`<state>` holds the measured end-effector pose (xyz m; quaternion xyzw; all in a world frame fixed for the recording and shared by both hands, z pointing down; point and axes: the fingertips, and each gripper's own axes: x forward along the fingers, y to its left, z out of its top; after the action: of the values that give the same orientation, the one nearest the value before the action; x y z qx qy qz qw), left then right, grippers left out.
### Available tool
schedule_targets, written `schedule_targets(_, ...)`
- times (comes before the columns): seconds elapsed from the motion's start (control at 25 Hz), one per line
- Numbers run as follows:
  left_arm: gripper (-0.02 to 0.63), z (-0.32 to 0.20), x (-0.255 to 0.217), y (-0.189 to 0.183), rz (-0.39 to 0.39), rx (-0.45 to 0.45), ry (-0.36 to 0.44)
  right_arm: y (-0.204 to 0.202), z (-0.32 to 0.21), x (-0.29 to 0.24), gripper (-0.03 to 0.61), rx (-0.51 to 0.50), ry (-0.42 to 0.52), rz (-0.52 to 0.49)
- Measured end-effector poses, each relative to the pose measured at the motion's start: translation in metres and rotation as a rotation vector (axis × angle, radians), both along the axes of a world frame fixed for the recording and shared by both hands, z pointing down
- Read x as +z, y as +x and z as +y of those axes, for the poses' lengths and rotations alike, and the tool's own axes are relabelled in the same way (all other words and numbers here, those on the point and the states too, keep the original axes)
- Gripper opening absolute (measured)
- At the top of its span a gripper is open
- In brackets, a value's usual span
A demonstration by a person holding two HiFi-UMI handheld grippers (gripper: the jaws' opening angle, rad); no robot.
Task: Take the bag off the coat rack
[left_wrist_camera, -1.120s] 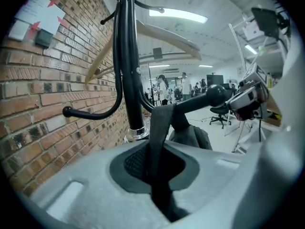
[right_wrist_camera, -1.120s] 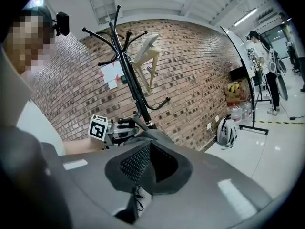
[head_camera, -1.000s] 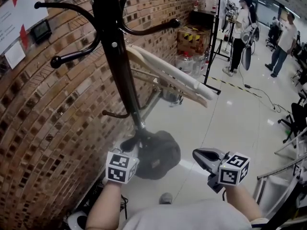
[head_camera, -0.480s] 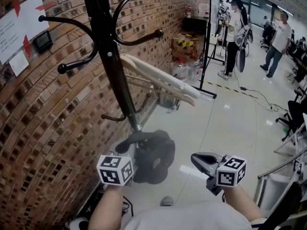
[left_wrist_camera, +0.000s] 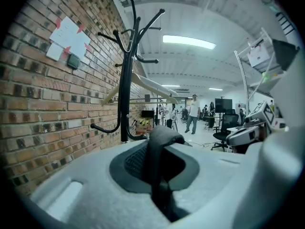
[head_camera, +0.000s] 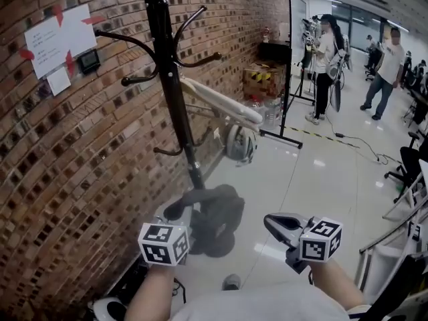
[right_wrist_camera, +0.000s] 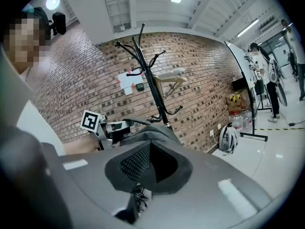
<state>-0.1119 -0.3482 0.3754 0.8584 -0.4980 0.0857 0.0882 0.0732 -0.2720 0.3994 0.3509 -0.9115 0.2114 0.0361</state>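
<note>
Bright, even light comes from long ceiling strip lights (left_wrist_camera: pixel 188 41), with white glare on the glossy pale floor (head_camera: pixel 266 250). Wide-angle lenses bow the red brick wall (head_camera: pixel 60 179). Both gripper views darken at the corners, and the dark grey bag strap (left_wrist_camera: pixel 159 149) close to the lens is soft.

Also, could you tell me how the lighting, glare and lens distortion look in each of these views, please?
Head view: the wide lens bows the brick wall, and bright glare patches sit on the floor. Left gripper view: heavy fisheye with black corners, the ceiling light blown white, the bag strap near the lens soft. Right gripper view: same fisheye and dark corners, even light on the coat rack.
</note>
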Motion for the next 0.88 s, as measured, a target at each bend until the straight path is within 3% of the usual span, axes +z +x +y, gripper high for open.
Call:
schedule_targets(0.24,0.02,0.101,0.006,0.006,0.011,-0.044,-0.045,-0.004,0.085,0.008,0.0,-0.033,-0.007,-0.039)
schedule_targets(0.56,0.02,0.222,0.053,0.033,-0.004,0.066,-0.216,-0.002,0.168,0.005,0.0,-0.029,-0.02,-0.079)
schedule_targets(0.88,0.02,0.35,0.054,0.028,0.062,0.169,-0.187,-0.029,0.277,0.014,0.0,0.014,-0.025,-0.035)
